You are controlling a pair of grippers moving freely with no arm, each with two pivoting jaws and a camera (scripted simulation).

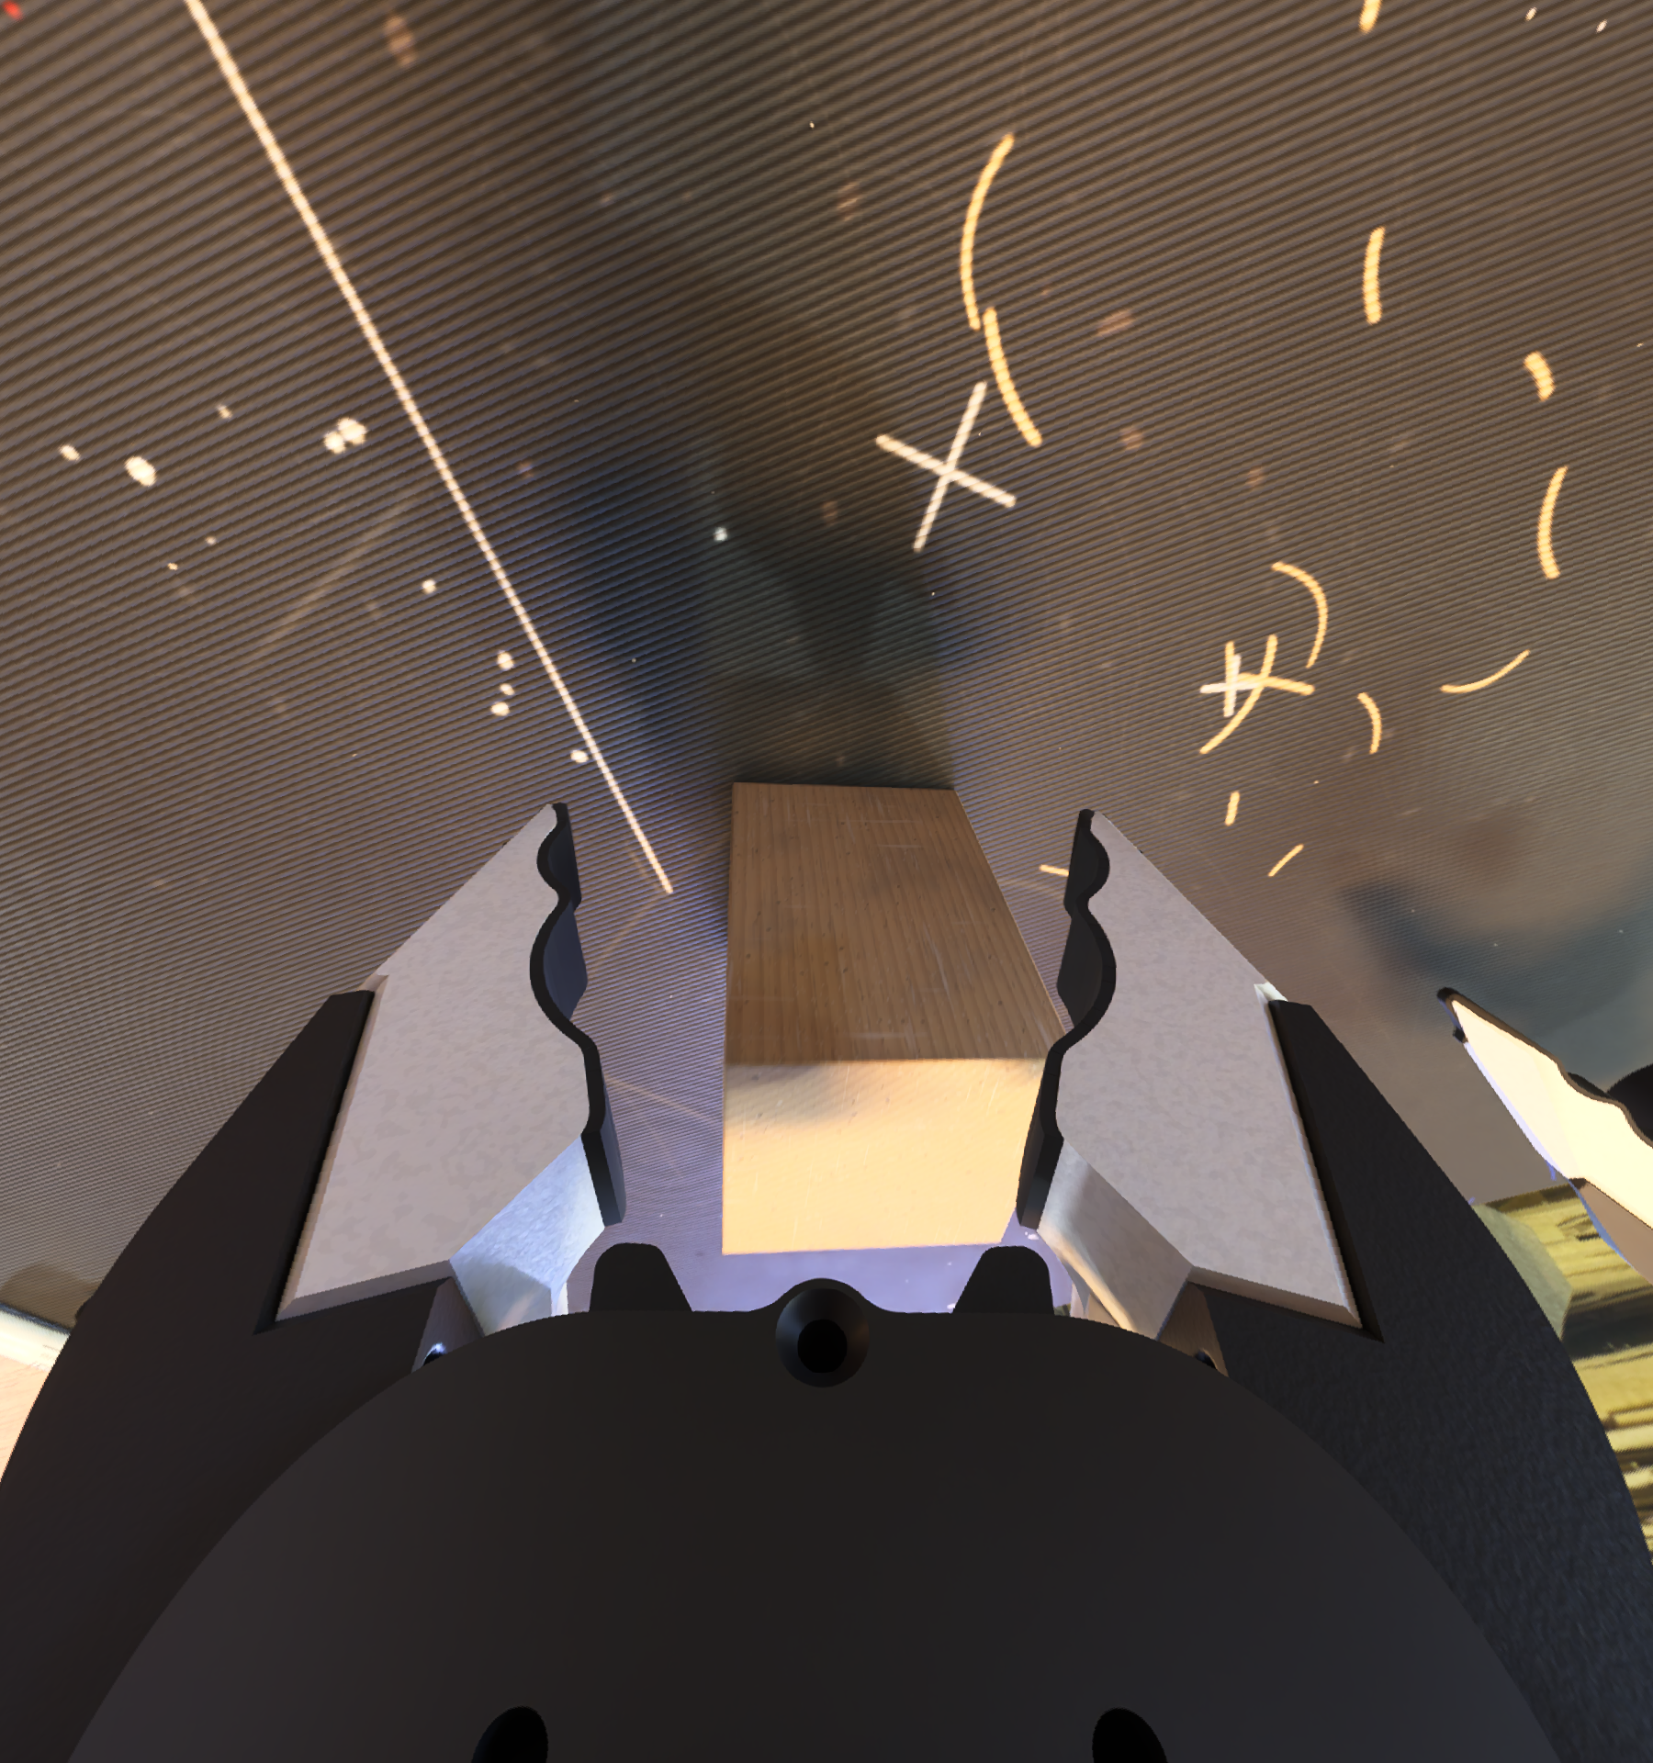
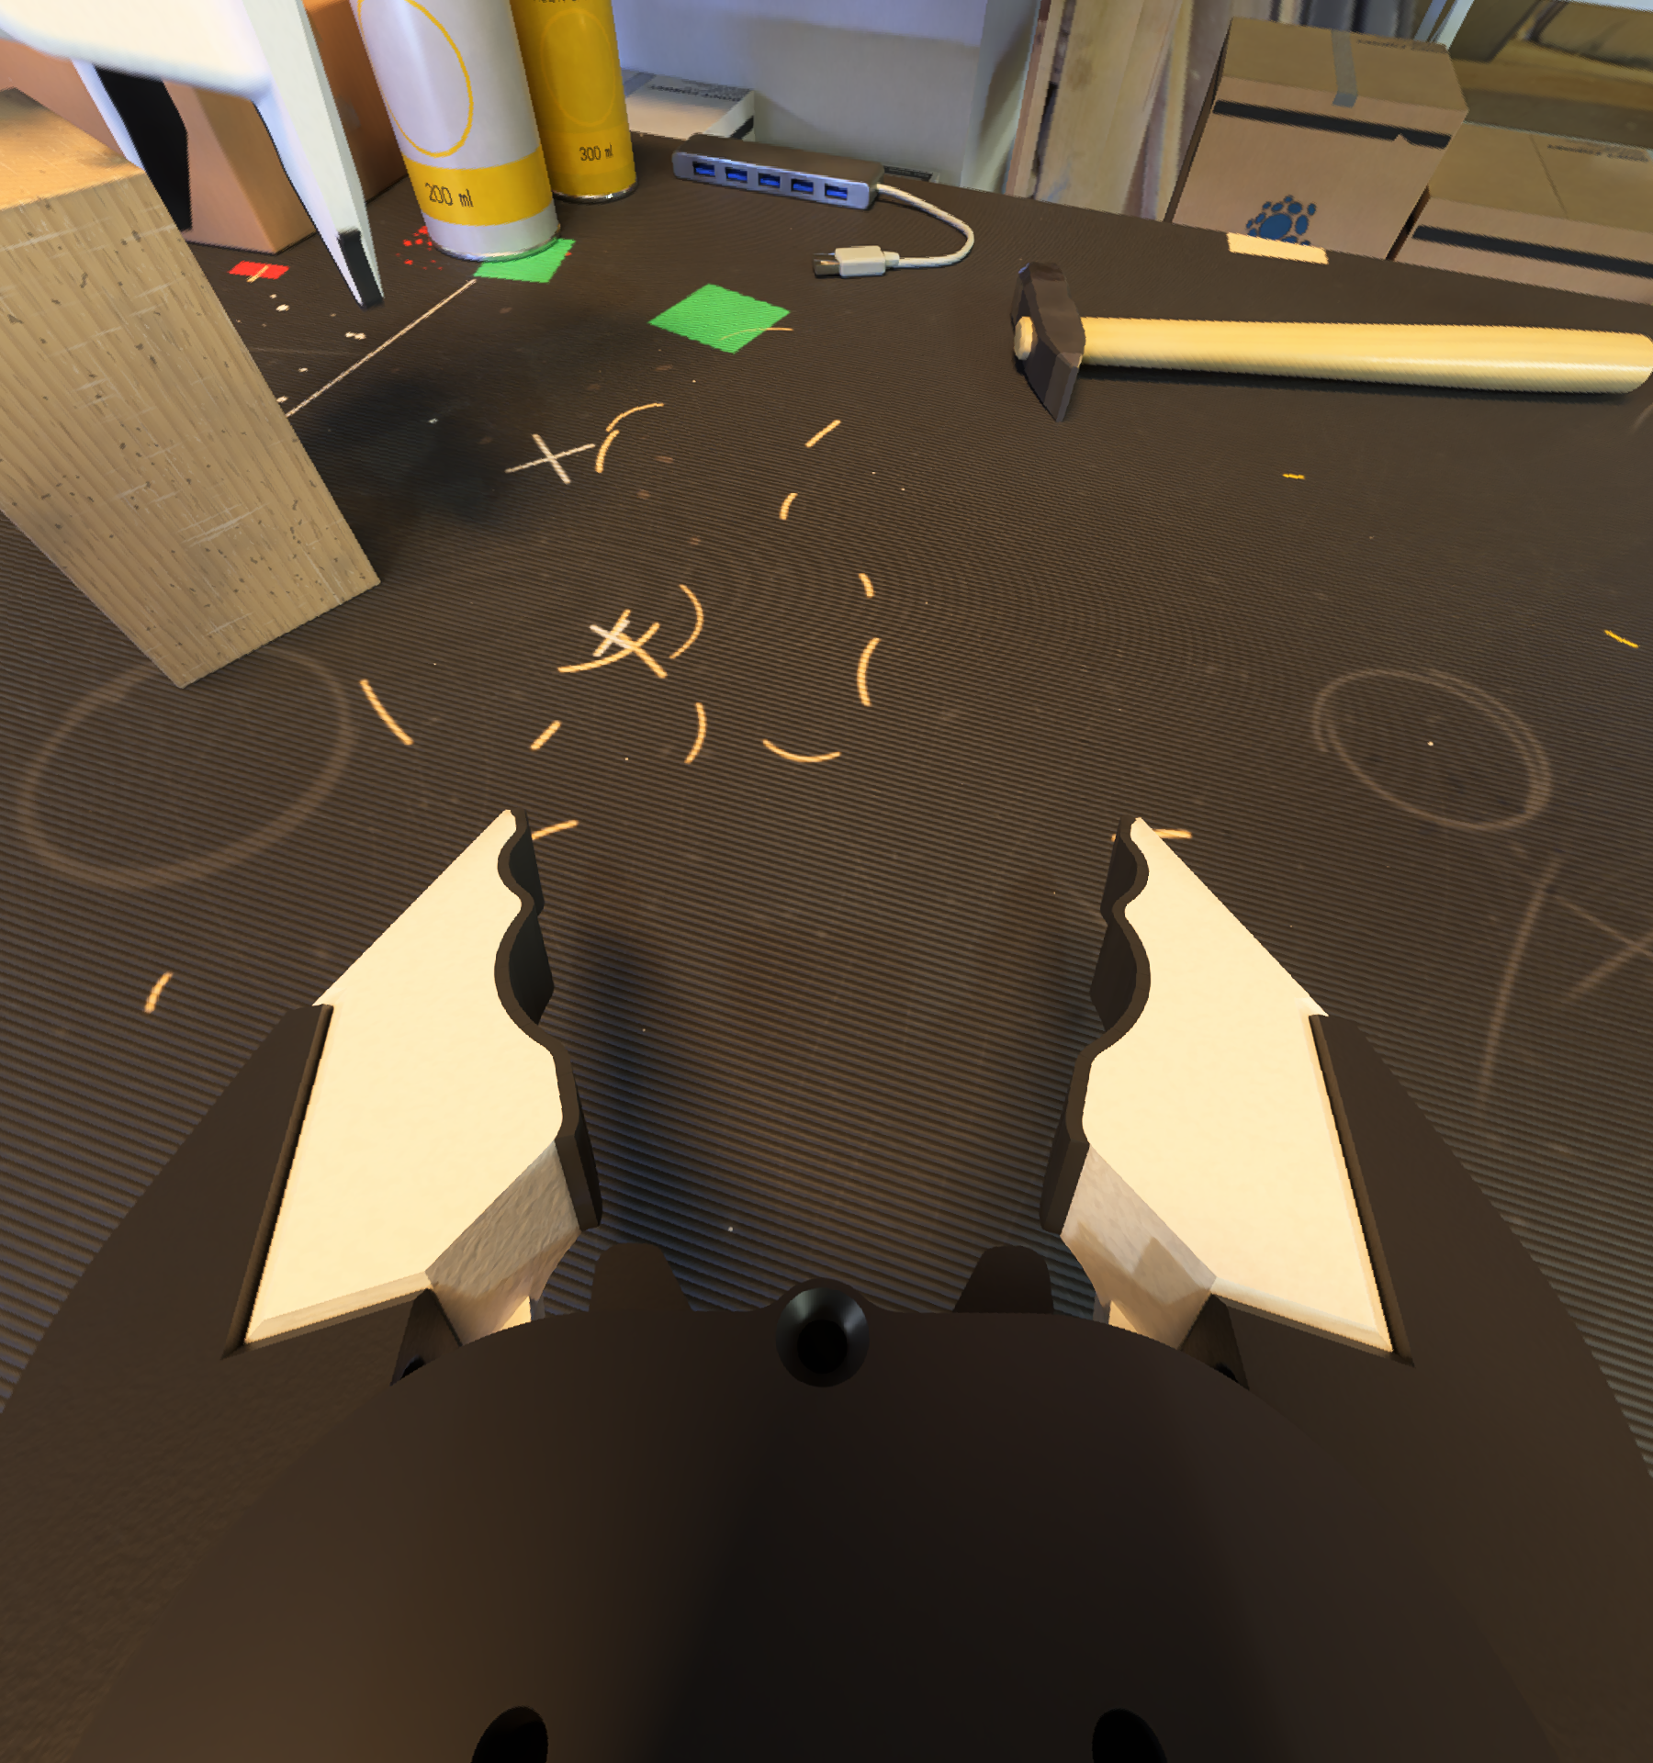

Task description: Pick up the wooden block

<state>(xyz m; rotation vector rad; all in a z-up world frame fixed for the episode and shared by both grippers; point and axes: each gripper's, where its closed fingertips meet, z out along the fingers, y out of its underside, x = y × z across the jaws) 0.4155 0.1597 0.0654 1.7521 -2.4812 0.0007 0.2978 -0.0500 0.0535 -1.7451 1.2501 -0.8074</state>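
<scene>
Fingers first: on our left gripper (image 1: 823, 830) they stand spread, with the block (image 1: 875, 1011) running between them. The right-hand finger (image 1: 1176, 1078) lies right against the block's edge, though we cannot tell if it truly touches; the left-hand finger (image 1: 479, 1078) has a clear strip of mat (image 1: 231, 668) showing between it and the wood. So we judge the block bracketed but not yet pinched — the closing and the lift are both still to do. Our right gripper (image 2: 823, 830) also has its fingers wide apart, holding nothing, over bare mat. From its view the block (image 2: 136, 401) stands upright at far left with its base on the mat, and the white fingers of the left gripper (image 2: 260, 124) come down around its top. Outward from there we see chalk-like crosses and arcs on the mat, two green squares (image 2: 720, 317), a small red patch (image 2: 258, 271), two yellow-and-white cans (image 2: 465, 124), a grey hub (image 2: 775, 176) with its white cable, a hammer (image 2: 1328, 355) well apart to the right, and cardboard boxes (image 2: 1319, 134) along the back edge.
</scene>
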